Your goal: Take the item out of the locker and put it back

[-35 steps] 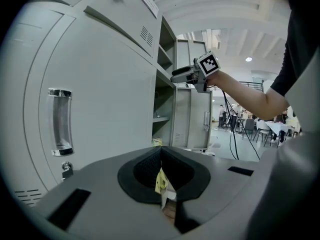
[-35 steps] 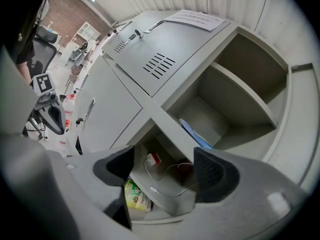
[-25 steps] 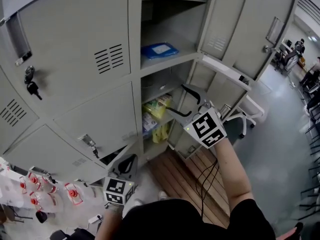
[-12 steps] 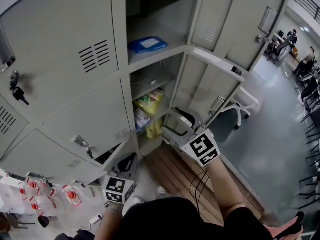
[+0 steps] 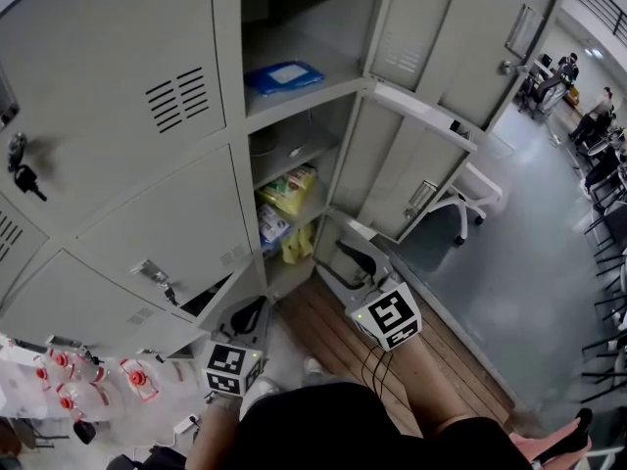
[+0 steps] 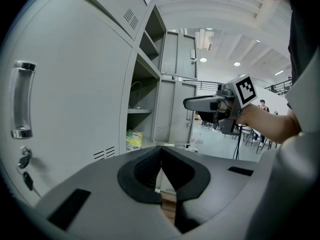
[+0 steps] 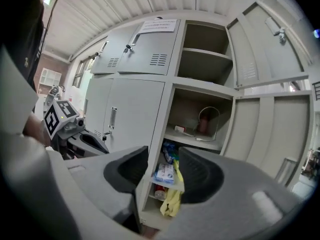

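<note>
The open locker column (image 5: pixel 294 116) holds a blue packet (image 5: pixel 284 76) on an upper shelf. Lower shelves carry a yellow packet (image 5: pixel 289 189), a blue-white packet (image 5: pixel 271 228) (image 7: pixel 164 173) and a yellow cloth (image 5: pixel 297 245) (image 7: pixel 172 201). My right gripper (image 5: pixel 331 259) (image 7: pixel 164 154) hangs in front of the lower shelves, clear of them. Its jaws are closing and nothing is between them. My left gripper (image 5: pixel 247 316) (image 6: pixel 161 151) sits low by the closed doors, shut and empty.
Two open locker doors (image 5: pixel 441 57) stand to the right, with a white office chair (image 5: pixel 472 204) behind them. A wooden platform (image 5: pixel 333 336) lies at the locker's foot. Several water bottles (image 5: pixel 69 380) stand at lower left. Keys (image 5: pixel 20 169) hang from a closed door.
My right gripper has drawn back from the shelves, down and toward my body, and its jaws have narrowed. The left gripper has hardly moved.
</note>
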A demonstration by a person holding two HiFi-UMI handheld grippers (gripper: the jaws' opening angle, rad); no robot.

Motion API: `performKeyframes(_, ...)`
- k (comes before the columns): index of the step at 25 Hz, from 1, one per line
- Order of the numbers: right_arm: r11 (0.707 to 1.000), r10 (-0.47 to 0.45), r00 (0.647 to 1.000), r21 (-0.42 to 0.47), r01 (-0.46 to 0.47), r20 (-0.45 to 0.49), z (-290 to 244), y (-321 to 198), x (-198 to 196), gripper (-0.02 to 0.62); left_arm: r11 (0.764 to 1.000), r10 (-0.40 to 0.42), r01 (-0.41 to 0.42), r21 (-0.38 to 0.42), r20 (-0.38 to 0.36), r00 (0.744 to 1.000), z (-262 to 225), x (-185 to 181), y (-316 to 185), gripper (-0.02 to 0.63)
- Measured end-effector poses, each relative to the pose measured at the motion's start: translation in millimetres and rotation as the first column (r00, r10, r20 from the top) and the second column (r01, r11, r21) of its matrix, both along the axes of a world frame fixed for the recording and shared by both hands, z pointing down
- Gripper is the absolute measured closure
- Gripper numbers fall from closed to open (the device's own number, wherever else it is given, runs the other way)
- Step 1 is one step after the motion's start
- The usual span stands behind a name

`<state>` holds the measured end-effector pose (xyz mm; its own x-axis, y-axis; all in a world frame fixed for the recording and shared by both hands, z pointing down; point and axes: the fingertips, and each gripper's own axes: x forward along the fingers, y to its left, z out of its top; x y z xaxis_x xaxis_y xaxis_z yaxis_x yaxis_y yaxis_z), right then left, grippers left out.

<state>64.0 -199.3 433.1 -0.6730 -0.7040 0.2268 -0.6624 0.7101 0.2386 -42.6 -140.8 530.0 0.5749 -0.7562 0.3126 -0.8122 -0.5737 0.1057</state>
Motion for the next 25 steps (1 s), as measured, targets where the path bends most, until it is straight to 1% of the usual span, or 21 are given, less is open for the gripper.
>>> performKeyframes(7, 0.997, 0.04, 0.998, -0.069, -0.037, 0.045, 31, 20, 7, 0.48, 1.0, 0.008, -0.008, -0.003, -0.006, 1.0, 4, 5, 6, 0.598)
performKeyframes(12, 0.995, 0.061, 0.994, -0.087, -0.054, 0.087, 42, 32, 11, 0.539, 1.0, 0.003, -0.003, -0.01, -0.008, 1.0, 6, 5, 8, 0.598)
performKeyframes(16, 0.993, 0.088, 0.991, -0.091, -0.079, 0.097, 49, 39, 19, 0.552, 1.0, 0.002, -0.002, -0.018, -0.008, 1.0, 7, 5, 10, 0.598)
performKeyframes(20, 0.989, 0.121, 0.984, -0.102, -0.109, 0.129, 54, 43, 27, 0.555, 1.0, -0.004, 0.003, -0.009, -0.015, 1.0, 7, 4, 8, 0.598)
performKeyframes(25, 0.986, 0.134, 0.982, -0.118, -0.118, 0.134, 63, 49, 30, 0.555, 1.0, 0.0, 0.0, -0.017, -0.007, 1.0, 10, 3, 9, 0.598)
